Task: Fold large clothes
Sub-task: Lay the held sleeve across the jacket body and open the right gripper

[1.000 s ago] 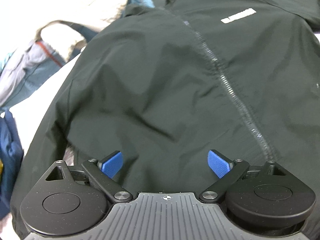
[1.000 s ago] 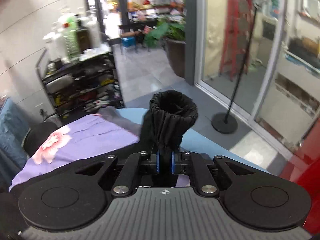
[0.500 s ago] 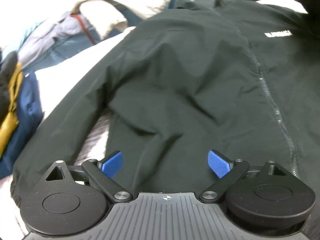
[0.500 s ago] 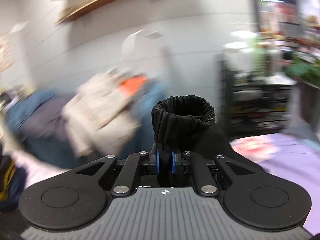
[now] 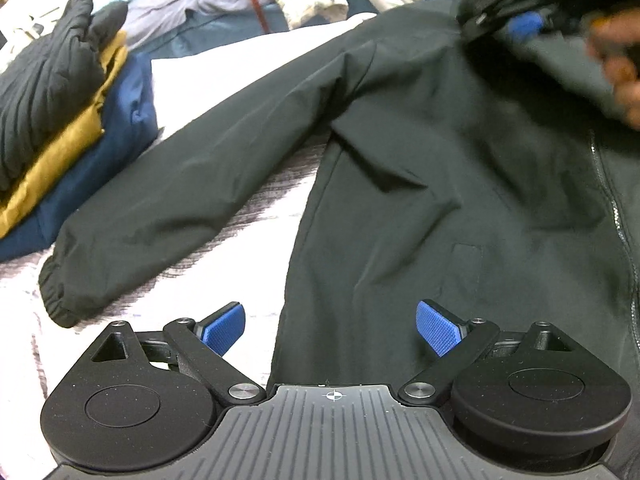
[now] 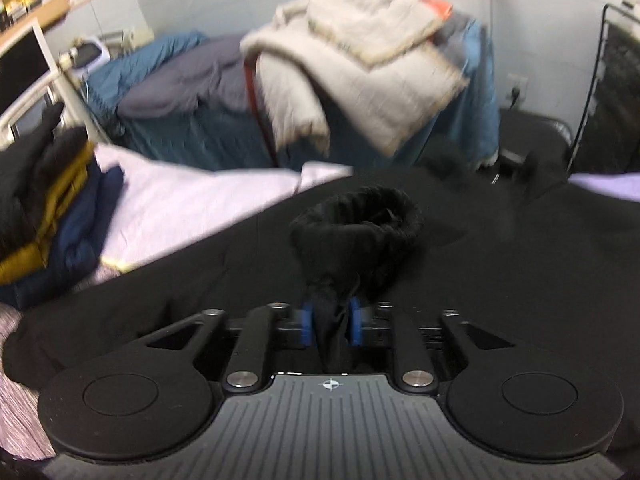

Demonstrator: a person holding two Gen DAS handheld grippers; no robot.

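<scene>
A black zip jacket point(image 5: 440, 168) lies front up on a pale bedsheet point(image 5: 224, 56). Its left sleeve point(image 5: 168, 216) stretches out toward the lower left, cuff point(image 5: 56, 300) on the sheet. My left gripper point(image 5: 330, 326) is open and empty, just above the jacket's side hem. My right gripper point(image 6: 331, 320) is shut on the jacket's other sleeve cuff point(image 6: 356, 220) and holds it over the jacket body point(image 6: 200, 280). It also shows blurred in the left wrist view point(image 5: 520, 26), at the top right above the jacket's shoulder.
A stack of folded clothes, black, mustard and navy point(image 5: 60, 120), sits at the left on the sheet. Behind the bed are heaped clothes, cream, grey and teal point(image 6: 360, 80). A dark wire rack point(image 6: 620, 92) stands at the far right.
My right gripper swung round with the cuff from facing the room to over the jacket body. The left gripper moved left; the whole left sleeve and the folded stack came into view.
</scene>
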